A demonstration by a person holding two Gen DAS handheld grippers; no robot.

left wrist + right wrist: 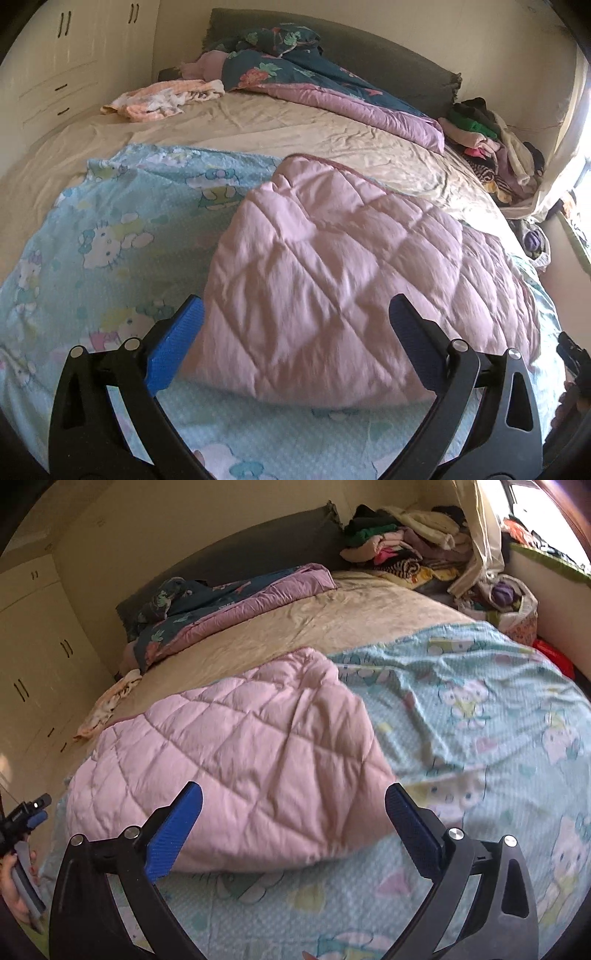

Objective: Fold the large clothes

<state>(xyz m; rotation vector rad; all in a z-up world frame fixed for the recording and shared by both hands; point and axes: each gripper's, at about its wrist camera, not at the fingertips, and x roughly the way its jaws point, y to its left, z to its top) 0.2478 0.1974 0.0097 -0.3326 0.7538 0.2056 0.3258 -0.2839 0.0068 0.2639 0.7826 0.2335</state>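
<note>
Left wrist view: the left gripper is spread wide and holds nothing. The pink quilt lies folded over on the blue cartoon sheet, on the bed.
Right wrist view: the right gripper is spread wide too, and empty. The quilt's corner points up the bed.
Do it well: I think each gripper should pinch one near corner, then lift both together, evenly.
</note>
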